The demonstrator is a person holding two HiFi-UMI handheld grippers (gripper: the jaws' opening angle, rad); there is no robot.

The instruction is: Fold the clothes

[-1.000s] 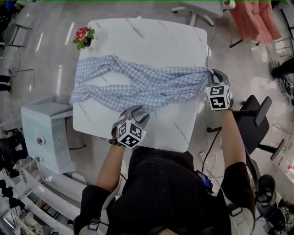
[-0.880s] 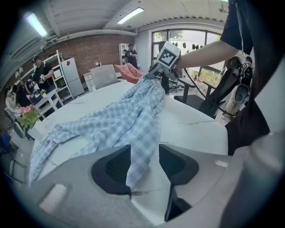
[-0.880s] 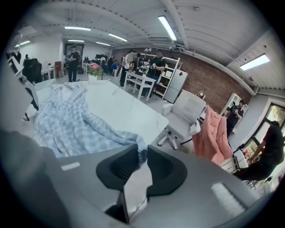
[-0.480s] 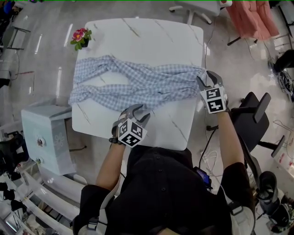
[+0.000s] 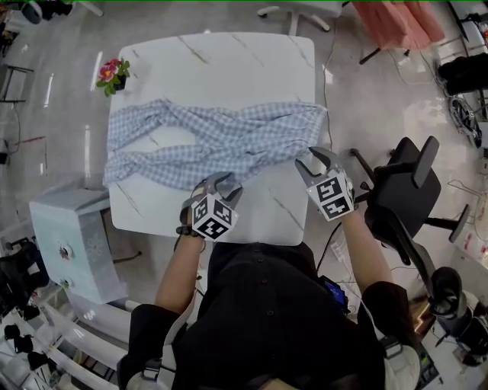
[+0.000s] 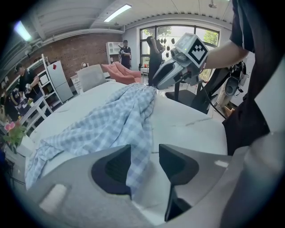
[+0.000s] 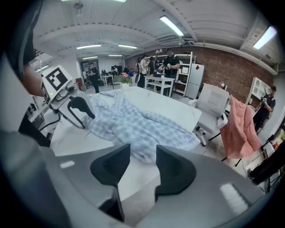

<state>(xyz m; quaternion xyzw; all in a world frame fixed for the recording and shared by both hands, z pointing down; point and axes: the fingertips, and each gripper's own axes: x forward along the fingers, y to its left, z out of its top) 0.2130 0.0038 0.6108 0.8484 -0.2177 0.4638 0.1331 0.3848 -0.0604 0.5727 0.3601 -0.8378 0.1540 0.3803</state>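
Observation:
A blue-and-white checked garment (image 5: 221,141) lies crumpled lengthwise across the white marble table (image 5: 252,68). It also shows in the left gripper view (image 6: 111,120) and the right gripper view (image 7: 133,122). My left gripper (image 5: 221,183) is at the garment's near edge, jaws open, with the cloth's hem showing in the gap (image 6: 144,156). My right gripper (image 5: 314,161) hovers over bare table just off the garment's right end. Its jaws have just been opening and stand open with nothing between them (image 7: 143,164).
A small pot of pink flowers (image 5: 112,72) stands at the table's far left corner. A black office chair (image 5: 400,190) is to the right, a white cabinet (image 5: 72,236) to the left. Pink cloth (image 5: 396,19) hangs at the back right. People stand in the background.
The right gripper let go of the garment's right end and moved toward the near edge of the table. The left gripper stays at the near hem.

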